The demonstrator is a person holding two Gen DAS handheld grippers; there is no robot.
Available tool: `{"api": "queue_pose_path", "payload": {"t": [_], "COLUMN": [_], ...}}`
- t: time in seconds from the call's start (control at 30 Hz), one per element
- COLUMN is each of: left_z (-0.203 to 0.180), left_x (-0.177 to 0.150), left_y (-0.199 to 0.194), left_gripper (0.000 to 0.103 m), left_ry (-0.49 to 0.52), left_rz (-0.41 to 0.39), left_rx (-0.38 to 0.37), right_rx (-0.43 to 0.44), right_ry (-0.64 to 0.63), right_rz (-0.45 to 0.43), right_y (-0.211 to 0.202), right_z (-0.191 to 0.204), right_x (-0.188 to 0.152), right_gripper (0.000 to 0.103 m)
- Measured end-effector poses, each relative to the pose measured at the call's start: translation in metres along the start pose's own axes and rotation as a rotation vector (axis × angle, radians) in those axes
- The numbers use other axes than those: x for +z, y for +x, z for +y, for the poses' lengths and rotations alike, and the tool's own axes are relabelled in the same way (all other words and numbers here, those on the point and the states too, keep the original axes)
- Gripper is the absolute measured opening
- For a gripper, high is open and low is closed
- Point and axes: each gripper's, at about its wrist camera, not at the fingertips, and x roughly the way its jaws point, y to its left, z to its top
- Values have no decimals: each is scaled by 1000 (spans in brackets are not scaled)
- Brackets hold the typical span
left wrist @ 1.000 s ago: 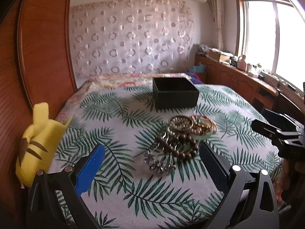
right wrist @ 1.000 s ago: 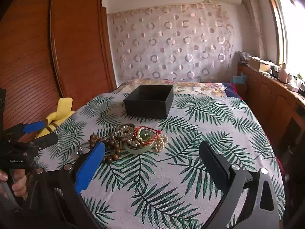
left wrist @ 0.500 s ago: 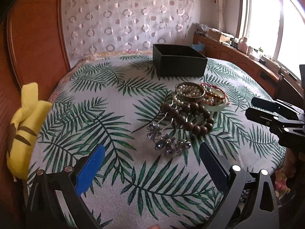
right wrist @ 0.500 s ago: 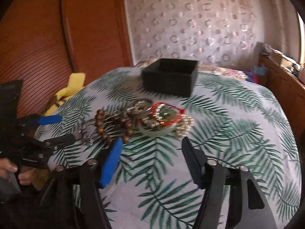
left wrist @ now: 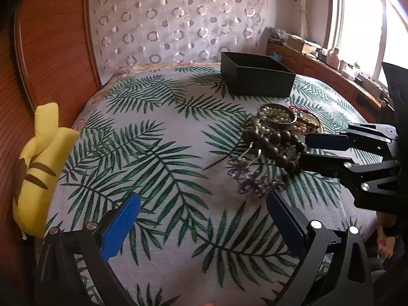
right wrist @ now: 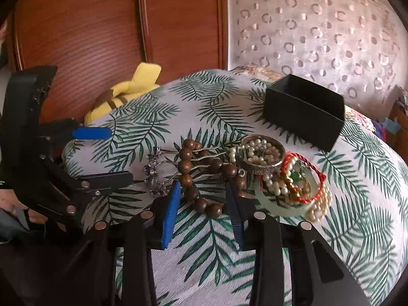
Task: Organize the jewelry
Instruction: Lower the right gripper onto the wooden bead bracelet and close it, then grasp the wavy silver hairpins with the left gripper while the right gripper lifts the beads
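Observation:
A heap of jewelry lies on the palm-leaf cloth: a brown wooden bead bracelet [right wrist: 188, 168], a crystal hair pin [right wrist: 155, 176], a metal bangle holding pearls [right wrist: 262, 153], and a green bangle with red cord and pearls [right wrist: 298, 191]. An open black box [right wrist: 303, 109] stands behind the heap. My right gripper [right wrist: 204, 204] is open, its jaws on either side of the near end of the wooden beads; it also shows in the left wrist view [left wrist: 306, 150]. My left gripper [left wrist: 201, 214] is open and empty, short of the hair pin [left wrist: 252, 178].
A yellow plush toy [left wrist: 38, 158] lies at the cloth's left edge against the wooden wardrobe [right wrist: 102, 38]. A curtain [left wrist: 178, 20] hangs behind the box [left wrist: 257, 76]. A wooden sideboard with clutter [left wrist: 331, 61] runs under the window at the right.
My right gripper has moved in to the jewelry heap and narrowed around the wooden beads. My left gripper has shifted left and stayed open.

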Motion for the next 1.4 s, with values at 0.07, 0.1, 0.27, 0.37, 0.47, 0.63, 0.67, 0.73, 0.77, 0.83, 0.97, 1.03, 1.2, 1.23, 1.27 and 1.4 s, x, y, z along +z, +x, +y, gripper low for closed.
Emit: {"api": "queue_pose_path", "payload": {"t": [0.07, 0.1, 0.27, 0.37, 0.47, 0.63, 0.67, 0.73, 0.77, 0.83, 0.97, 1.03, 1.2, 1.23, 1.27, 1.4], "left_z": [4, 6, 11, 12, 13, 5, 2, -6, -9, -16, -29, -37, -49, -50, -52, -54], "left_x": [-1, -1, -4, -5, -7, -4, -2, 3, 6, 11, 19, 23, 30, 32, 32, 29], "left_y": [1, 2, 2, 0, -2, 1, 2, 4, 6, 9, 21, 31, 45, 44, 44, 38], "left_gripper": [96, 96, 96, 96, 96, 96, 96, 96, 96, 96, 95, 95, 80, 76, 71, 52], "left_ry": [-11, -14, -24, -29, -32, -17, -6, 15, 25, 45, 89, 117, 157, 163, 169, 188], "left_rz": [3, 4, 4, -2, -3, 4, 3, 0, 3, 5, 27, 55, 81, 80, 79, 60], "left_rx": [-2, -2, -4, -13, -20, -42, -46, -64, -77, -96, -128, -152, -157, -154, -157, -188], "right_rx": [10, 12, 4, -23, -53, -64, -73, -82, -83, -89, -90, -89, -99, -100, -100, -108], "right_ry": [-24, -35, -79, -82, -92, -79, -75, -55, -40, -17, 12, 23, 38, 44, 49, 61], "right_rz": [28, 41, 101, 118, 117, 38, 22, -11, -25, -45, -71, -70, -71, -72, -74, -79], "right_y": [6, 9, 25, 33, 33, 14, 9, 0, -3, -8, -16, -16, -13, -14, -14, -16], "right_z": [1, 1, 8, 5, 4, -2, -5, -11, -15, -21, -29, -34, -39, -41, -43, -49], "right_x": [3, 3, 5, 6, 9, 20, 23, 28, 30, 32, 34, 34, 32, 32, 31, 30], "right_gripper": [36, 35, 31, 27, 15, 15, 15, 15, 15, 15, 15, 15, 15, 15, 15, 15]}}
